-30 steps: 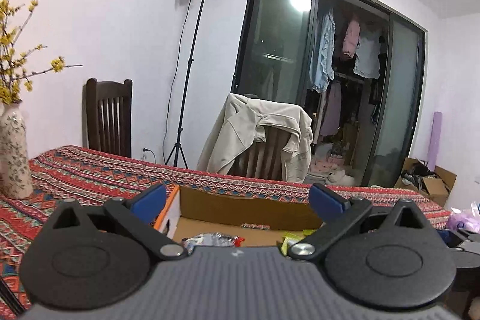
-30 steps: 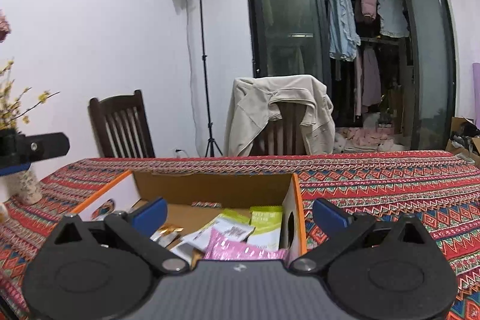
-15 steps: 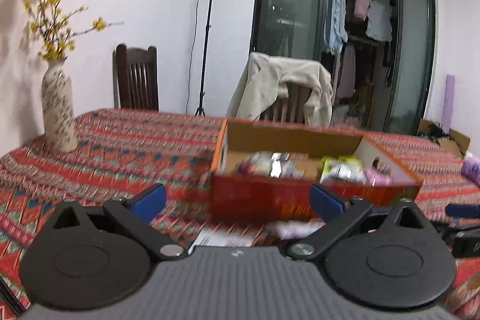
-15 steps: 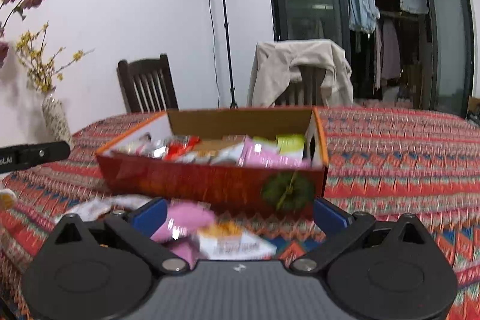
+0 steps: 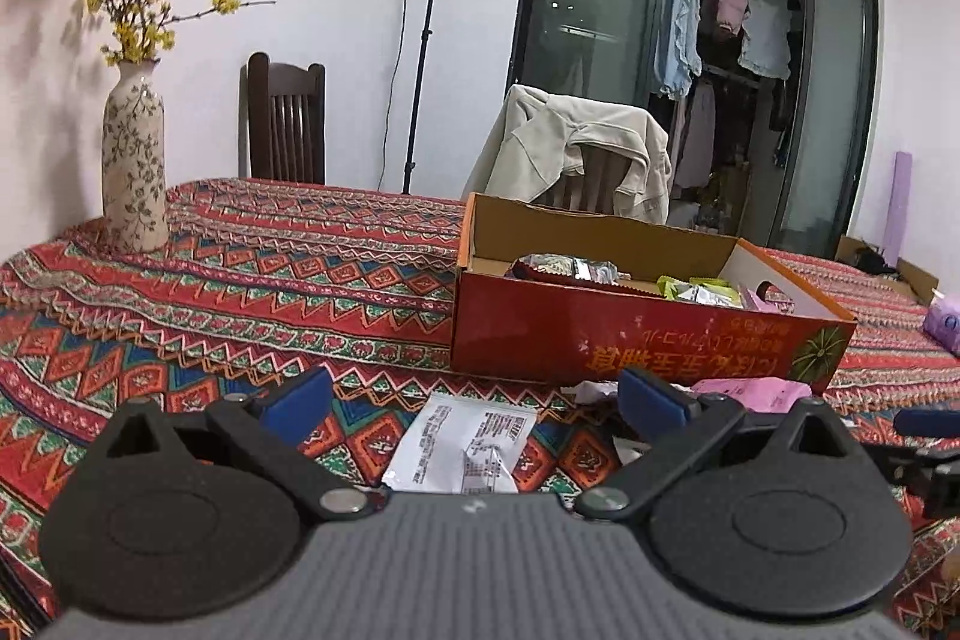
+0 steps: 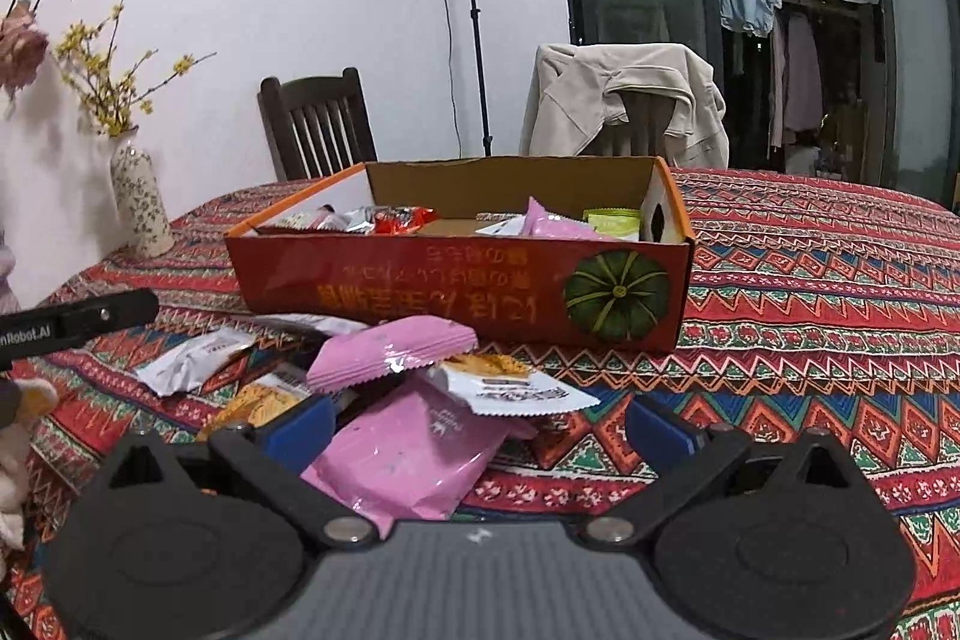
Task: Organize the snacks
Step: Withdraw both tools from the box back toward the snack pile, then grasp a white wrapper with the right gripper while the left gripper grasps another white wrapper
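Note:
A red cardboard box (image 5: 636,334) with several snack packets inside stands on the patterned tablecloth; it also shows in the right wrist view (image 6: 456,286). My left gripper (image 5: 474,400) is open and empty, low over a white snack packet (image 5: 468,442) in front of the box. My right gripper (image 6: 480,421) is open and empty over a pile of loose packets: a pink packet (image 6: 408,454) lies between the fingers, another pink one (image 6: 390,349) and a white one (image 6: 516,388) lie just beyond.
A flowered vase (image 5: 135,154) with yellow sprigs stands at the table's left. Two chairs stand behind the table, one with a beige jacket (image 5: 576,154). More packets (image 6: 192,361) lie left of the pile. The left gripper's body (image 6: 78,319) shows at the left edge.
Both grippers have pulled back from over the box and dropped low to the table in front of it. The loose packets have come into view. Both stay open.

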Motion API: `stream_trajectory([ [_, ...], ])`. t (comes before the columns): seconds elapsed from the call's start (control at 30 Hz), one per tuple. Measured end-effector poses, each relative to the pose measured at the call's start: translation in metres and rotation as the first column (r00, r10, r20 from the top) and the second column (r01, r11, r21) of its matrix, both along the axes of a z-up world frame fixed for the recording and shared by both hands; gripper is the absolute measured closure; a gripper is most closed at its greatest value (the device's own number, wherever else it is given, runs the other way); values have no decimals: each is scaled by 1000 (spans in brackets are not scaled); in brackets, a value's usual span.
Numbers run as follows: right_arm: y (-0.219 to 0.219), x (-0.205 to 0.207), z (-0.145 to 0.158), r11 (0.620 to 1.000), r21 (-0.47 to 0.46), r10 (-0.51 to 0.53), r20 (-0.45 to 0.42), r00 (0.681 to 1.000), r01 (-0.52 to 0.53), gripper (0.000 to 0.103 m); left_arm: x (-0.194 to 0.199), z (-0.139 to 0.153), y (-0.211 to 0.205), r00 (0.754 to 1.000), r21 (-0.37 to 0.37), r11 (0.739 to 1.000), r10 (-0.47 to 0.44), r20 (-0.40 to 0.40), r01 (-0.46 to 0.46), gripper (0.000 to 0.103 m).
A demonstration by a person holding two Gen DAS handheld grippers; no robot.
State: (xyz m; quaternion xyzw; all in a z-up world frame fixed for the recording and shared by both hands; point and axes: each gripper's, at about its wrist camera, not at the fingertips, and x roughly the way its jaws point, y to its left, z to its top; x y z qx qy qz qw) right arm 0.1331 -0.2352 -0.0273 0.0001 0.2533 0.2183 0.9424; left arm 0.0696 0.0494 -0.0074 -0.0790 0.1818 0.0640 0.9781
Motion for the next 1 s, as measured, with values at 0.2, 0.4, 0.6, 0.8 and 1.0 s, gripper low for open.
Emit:
stream_trajectory([
  [0.2,5,6,2,999,-34,-21,-3,1000,21,0,4,-3,6,1000,-33,999,3,-17,-4,0],
  [0.4,9,30,7,988,-150,-36,-12,999,34,0,6,-5,9,1000,-59,998,2,-29,-4,0],
  [0.6,16,66,-4,991,-134,9,-117,993,-25,0,7,-6,11,999,-73,997,3,-38,-5,0],
  [0.8,16,72,-8,995,-31,93,-143,985,-98,19,8,-8,12,999,-83,997,3,-51,-7,0],
  [1.0,12,68,-7,992,20,125,-140,982,-124,44,9,-8,13,998,-87,996,14,-56,-19,0],
])
